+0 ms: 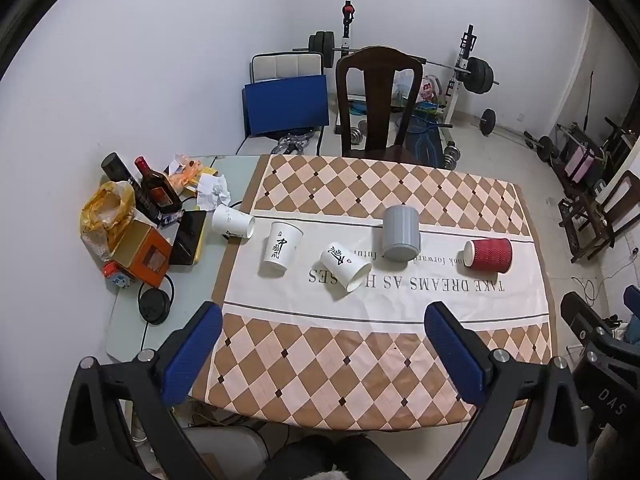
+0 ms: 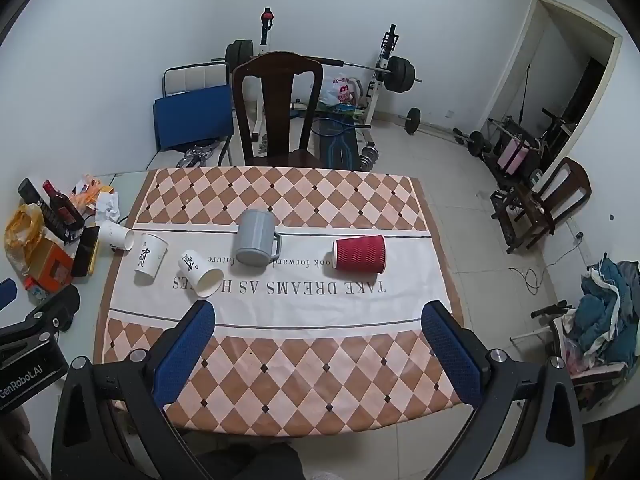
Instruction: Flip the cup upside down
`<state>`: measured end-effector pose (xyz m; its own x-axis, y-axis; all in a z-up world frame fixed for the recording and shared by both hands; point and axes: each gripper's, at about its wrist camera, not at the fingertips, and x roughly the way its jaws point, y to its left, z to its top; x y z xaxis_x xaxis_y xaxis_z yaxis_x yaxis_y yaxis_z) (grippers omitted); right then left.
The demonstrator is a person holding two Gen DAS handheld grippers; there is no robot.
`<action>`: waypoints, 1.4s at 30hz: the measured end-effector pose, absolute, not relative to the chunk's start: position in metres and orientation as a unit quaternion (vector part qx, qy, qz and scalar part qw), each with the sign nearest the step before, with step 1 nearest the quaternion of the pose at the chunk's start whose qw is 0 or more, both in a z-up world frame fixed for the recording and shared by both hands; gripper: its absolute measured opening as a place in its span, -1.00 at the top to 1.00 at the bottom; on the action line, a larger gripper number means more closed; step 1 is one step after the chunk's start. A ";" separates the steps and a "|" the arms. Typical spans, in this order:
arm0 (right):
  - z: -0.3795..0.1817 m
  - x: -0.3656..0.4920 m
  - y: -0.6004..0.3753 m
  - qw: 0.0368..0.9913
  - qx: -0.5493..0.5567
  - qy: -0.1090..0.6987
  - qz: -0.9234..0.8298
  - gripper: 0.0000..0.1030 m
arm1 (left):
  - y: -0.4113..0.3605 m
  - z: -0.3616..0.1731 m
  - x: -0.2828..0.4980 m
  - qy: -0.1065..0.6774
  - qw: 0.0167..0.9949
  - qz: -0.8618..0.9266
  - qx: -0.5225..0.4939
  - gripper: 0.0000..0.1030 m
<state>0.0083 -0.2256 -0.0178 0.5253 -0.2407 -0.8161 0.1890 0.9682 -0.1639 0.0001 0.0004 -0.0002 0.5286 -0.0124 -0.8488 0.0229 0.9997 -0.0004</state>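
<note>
Risk: 5 cups crowd the worktop (image 1: 360, 360); both hand-held grippers, left (image 1: 323, 312) and right (image 2: 318, 312), hang spread and empty, so reaching the upright white cup (image 1: 280, 249) could knock its neighbours rolling.

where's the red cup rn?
The red cup lies on its side at the right end of the cup row, on the tablecloth's white band, just right of the grey mug in both wrist views.
</note>
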 end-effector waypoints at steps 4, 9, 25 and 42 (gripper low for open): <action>-0.017 0.008 -0.226 0.872 -0.027 0.472 -0.123 -1.00 | 0.001 0.001 0.000 0.486 0.874 -0.008 0.008 -1.00; -0.016 0.007 -0.225 0.873 -0.028 0.472 -0.123 -1.00 | 0.001 0.000 0.000 0.484 0.875 -0.010 0.009 -1.00; -0.015 0.004 -0.221 0.872 -0.033 0.473 -0.127 -1.00 | 0.001 0.000 -0.001 0.484 0.875 -0.009 0.008 -1.00; -0.014 0.006 -0.224 0.872 -0.034 0.471 -0.128 -1.00 | 0.001 0.001 -0.001 0.482 0.876 -0.010 0.008 -1.00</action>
